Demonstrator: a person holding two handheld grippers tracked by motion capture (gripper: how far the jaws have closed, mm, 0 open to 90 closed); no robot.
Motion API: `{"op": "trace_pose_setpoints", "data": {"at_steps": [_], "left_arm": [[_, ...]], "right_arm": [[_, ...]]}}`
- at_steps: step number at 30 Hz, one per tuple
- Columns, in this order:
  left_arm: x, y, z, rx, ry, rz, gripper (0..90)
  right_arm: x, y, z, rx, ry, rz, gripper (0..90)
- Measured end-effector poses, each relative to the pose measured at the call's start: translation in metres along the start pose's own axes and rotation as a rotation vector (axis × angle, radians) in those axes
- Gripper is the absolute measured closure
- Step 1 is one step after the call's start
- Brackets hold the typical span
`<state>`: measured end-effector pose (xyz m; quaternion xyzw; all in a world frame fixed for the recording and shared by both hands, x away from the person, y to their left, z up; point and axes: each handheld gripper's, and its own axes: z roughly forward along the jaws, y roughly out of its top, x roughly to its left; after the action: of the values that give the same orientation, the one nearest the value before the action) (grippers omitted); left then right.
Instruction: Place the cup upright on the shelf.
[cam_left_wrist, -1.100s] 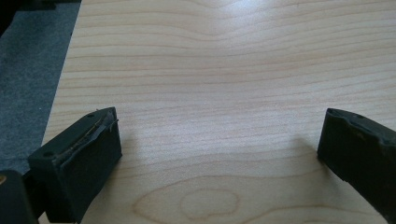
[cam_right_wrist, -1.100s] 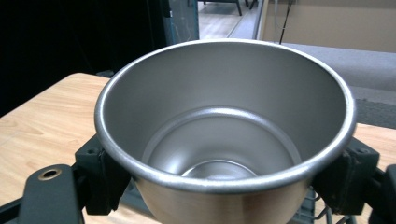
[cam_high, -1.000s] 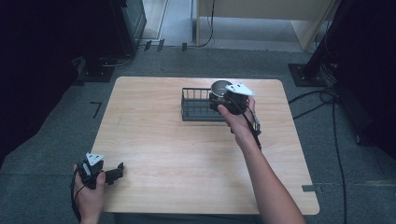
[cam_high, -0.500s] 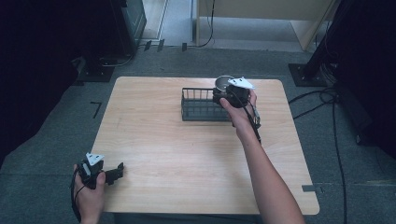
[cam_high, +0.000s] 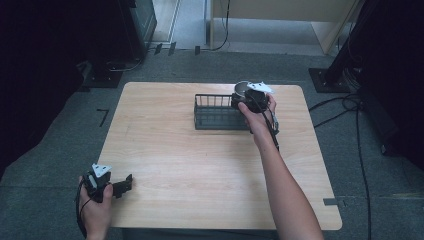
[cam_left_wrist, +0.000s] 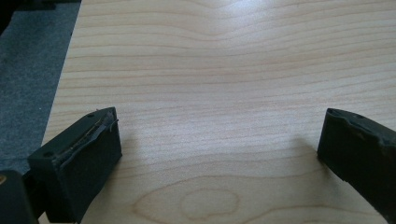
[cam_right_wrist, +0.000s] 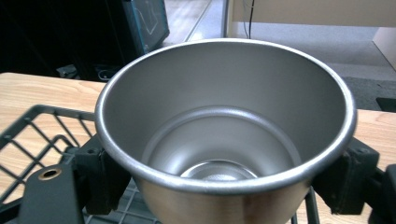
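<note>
High view: wire rack (cam_high: 216, 112) at the table's (cam_high: 200, 160) far middle; what lies in it cannot be made out. Steel cup (cam_high: 243, 88) clamped in the right gripper (cam_high: 246, 98), above the rack's right end. Left gripper (cam_high: 122, 185) at the near left corner, jaws apart. Since a second ago, cup and right hand have shifted slightly toward the rack; left unchanged.

Left gripper view: jaws wide apart over bare wood.

Right gripper view: cup (cam_right_wrist: 224, 140) upright, empty, gripped on both sides; rack (cam_right_wrist: 42, 140) beneath.
</note>
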<state>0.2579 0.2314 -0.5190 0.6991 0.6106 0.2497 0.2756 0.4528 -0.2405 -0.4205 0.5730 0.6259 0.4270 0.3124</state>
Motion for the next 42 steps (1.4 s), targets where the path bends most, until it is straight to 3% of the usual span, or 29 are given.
{"op": "trace_pose_setpoints", "data": {"at_steps": [15,26,30,42], "left_arm": [[0.000,0.000,0.000,0.000,0.000,0.000,0.0],[0.000,0.000,0.000,0.000,0.000,0.000,0.0],[0.000,0.000,0.000,0.000,0.000,0.000,0.0],[0.000,0.000,0.000,0.000,0.000,0.000,0.0]], "right_arm": [[-0.006,-0.014,0.016,0.053,-0.015,0.018,17.2],[-0.002,-0.022,0.017,0.093,-0.011,-0.005,16.6],[-0.001,-0.025,0.016,0.096,-0.011,-0.035,16.2],[0.000,-0.021,0.008,0.129,0.019,-0.017,4.8]]}}
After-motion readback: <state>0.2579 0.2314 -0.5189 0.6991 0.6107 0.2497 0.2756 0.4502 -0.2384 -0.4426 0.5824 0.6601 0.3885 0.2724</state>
